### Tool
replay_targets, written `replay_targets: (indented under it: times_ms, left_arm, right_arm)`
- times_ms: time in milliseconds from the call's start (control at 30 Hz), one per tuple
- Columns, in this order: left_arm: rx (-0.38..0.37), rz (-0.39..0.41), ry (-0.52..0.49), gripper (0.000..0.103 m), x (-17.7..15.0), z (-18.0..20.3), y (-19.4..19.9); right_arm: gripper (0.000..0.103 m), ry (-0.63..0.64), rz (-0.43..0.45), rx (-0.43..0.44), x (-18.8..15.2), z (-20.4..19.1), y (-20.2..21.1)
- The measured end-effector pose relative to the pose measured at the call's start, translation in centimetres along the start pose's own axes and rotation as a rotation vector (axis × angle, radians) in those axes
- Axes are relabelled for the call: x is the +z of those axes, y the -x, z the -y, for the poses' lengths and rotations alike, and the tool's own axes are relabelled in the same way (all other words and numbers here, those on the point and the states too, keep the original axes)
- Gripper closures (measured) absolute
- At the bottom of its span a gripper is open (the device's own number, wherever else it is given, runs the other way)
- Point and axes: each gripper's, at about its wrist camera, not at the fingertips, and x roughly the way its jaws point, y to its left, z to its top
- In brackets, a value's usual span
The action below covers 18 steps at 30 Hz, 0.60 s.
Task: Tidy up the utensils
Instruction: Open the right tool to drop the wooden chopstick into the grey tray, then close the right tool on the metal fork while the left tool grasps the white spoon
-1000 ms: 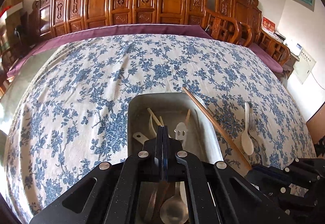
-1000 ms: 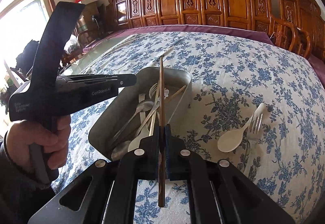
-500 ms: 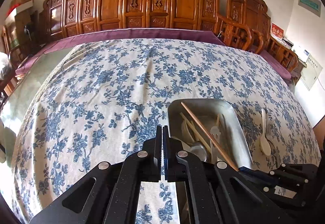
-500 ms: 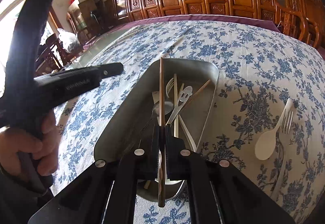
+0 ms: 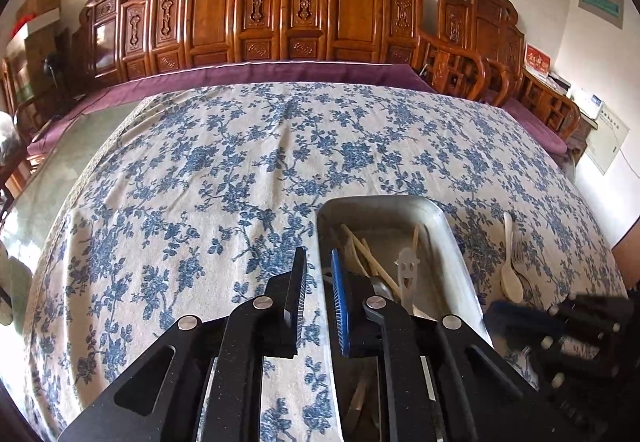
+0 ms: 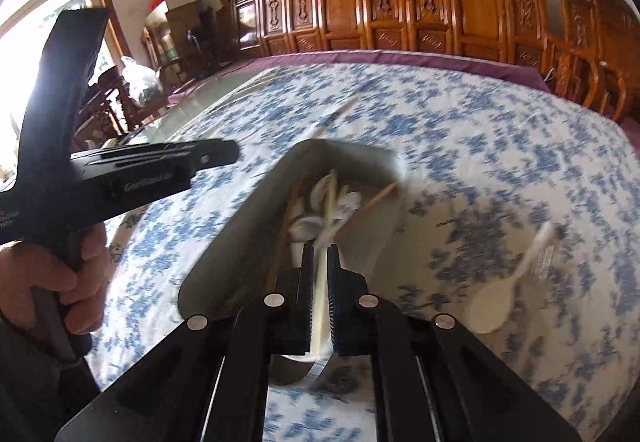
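Observation:
A metal tray on the floral tablecloth holds chopsticks, spoons and a white smiley-face utensil. My left gripper is open and empty, its jaws astride the tray's left rim. My right gripper is open over the tray, with nothing gripped; the brown chopstick lies in the tray along its left wall. A white spoon and a fork lie on the cloth right of the tray, also in the blurred right wrist view.
The other hand-held gripper shows at the left of the right wrist view, close to the tray. Carved wooden chairs line the far side of the table. Bare glass lies beyond the cloth's left edge.
My right gripper opened and let go of the brown chopstick, which now lies in the tray. My left gripper opened at the tray's left rim.

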Motion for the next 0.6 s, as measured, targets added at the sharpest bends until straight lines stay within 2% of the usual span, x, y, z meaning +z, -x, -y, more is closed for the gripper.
replay_targets:
  times_ms: [67,133,300,367,433,600]
  left_arm:
    - [-0.012,0.002,-0.012,0.083,-0.1,0.7,0.2]
    - [-0.028,0.007,-0.027,0.072,-0.2,1.5,0.4]
    - [-0.057,0.013,-0.060,0.059,-0.5,3.6,0.7]
    - [-0.062,0.010,-0.072,0.058,-0.6,4.3,0.7]
    - [-0.065,0.009,-0.079,0.057,-0.7,4.9,0.7]
    - [-0.072,0.011,-0.102,0.053,-1.1,6.3,0.9]
  right_arm:
    - [0.094,0.014,0.015,-0.055,-0.3,1.8,1.2]
    - [0.085,0.025,0.018,-0.106,-0.7,3.6,2.0]
    - [0.082,0.020,-0.019,-0.225,-2.2,8.9,2.7]
    - [0.081,0.004,-0.032,-0.251,-2.8,10.6,2.5]
    - [0.074,-0.030,-0.050,-0.264,-3.2,12.1,1.9]
    - [0.074,-0.059,-0.086,-0.249,-4.4,13.3,0.8]
